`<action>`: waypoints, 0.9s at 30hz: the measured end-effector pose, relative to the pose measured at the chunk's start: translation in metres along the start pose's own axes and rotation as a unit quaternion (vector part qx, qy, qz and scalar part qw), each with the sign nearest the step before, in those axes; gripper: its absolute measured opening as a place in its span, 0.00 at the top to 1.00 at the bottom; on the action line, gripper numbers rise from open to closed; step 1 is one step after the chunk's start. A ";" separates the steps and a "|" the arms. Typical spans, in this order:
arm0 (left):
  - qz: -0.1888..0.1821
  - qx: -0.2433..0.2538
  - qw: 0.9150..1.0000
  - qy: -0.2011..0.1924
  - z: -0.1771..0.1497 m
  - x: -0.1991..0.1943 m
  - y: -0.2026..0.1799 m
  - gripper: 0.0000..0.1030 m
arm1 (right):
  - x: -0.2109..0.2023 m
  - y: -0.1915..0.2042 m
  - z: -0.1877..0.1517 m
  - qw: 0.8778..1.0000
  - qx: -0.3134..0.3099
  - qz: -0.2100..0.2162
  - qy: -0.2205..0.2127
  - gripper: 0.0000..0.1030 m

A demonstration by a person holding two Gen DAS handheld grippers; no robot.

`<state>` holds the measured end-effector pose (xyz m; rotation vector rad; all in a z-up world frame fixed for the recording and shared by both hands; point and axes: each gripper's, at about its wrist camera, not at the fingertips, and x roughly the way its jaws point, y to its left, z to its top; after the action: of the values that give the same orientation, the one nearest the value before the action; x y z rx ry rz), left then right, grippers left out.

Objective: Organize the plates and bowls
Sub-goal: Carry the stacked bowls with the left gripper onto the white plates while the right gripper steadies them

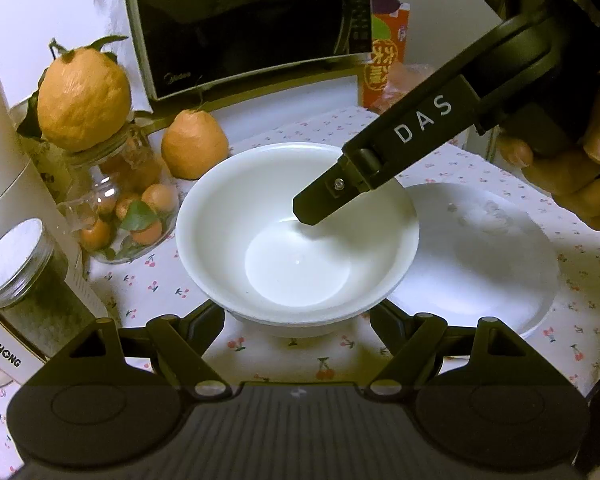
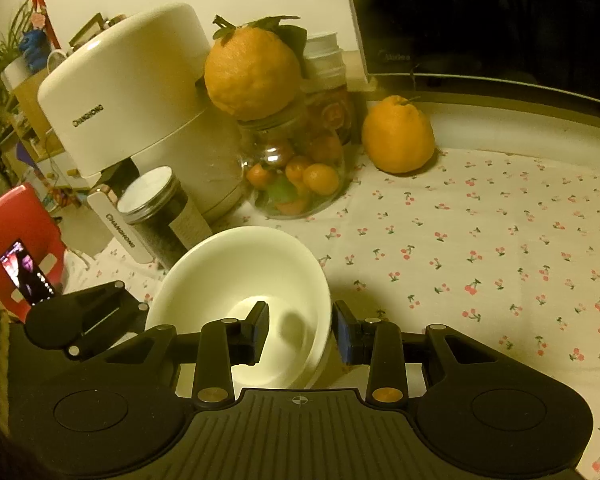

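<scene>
A white bowl [image 1: 296, 240] hangs a little above the cherry-print cloth, its right side over the edge of a white plate [image 1: 500, 264] lying flat. My left gripper [image 1: 296, 320] reaches in under it, one finger on each side of the foot, the tips hidden by the bowl. My right gripper [image 2: 302, 334] straddles the tilted bowl [image 2: 236, 280] at its right wall, one pad inside and one outside, shut on it. In the left wrist view its inner finger [image 1: 320, 204] dips into the bowl, and a hand [image 1: 572, 168] holds its handle.
Behind the bowl stand a microwave [image 1: 252, 20], a loose orange [image 1: 194, 144], a glass jar of small oranges [image 1: 120, 208] topped by a big orange [image 1: 84, 96], a metal-lidded jar [image 1: 20, 264] and a white appliance [image 2: 132, 92]. Bare cloth [image 2: 480, 260] stretches right.
</scene>
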<state>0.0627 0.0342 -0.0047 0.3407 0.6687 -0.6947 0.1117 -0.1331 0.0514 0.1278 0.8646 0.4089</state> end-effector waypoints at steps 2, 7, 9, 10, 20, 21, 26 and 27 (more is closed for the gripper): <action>-0.002 0.003 1.000 -0.002 0.001 -0.004 -0.005 0.26 | -0.004 -0.001 -0.002 1.000 0.002 -0.001 0.000 0.67; -0.011 0.002 1.000 -0.003 0.002 -0.006 -0.012 0.26 | -0.014 -0.005 -0.007 1.000 0.012 -0.004 0.004 0.67; -0.018 -0.005 1.000 -0.003 0.003 -0.008 -0.014 0.26 | -0.019 -0.007 -0.009 1.000 0.014 -0.006 0.003 0.67; -0.023 -0.009 1.000 -0.003 0.003 -0.009 -0.015 0.26 | -0.021 -0.007 -0.010 1.000 0.014 -0.007 0.003 0.67; -0.050 -0.006 0.999 -0.007 0.008 -0.011 -0.038 0.25 | -0.043 -0.025 -0.025 0.999 0.033 -0.014 0.005 0.67; -0.052 -0.002 0.999 -0.006 0.009 -0.010 -0.041 0.25 | -0.045 -0.028 -0.027 0.999 0.034 -0.015 0.005 0.67; -0.063 0.014 0.998 0.005 0.011 -0.001 -0.056 0.25 | -0.055 -0.040 -0.036 0.999 0.040 -0.026 0.004 0.67; -0.064 0.017 0.998 0.006 0.011 0.001 -0.059 0.25 | -0.057 -0.042 -0.037 0.999 0.041 -0.027 0.004 0.67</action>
<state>0.0277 -0.0145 -0.0011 0.3354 0.6956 -0.8270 0.0632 -0.1968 0.0567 0.1788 0.8904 0.3227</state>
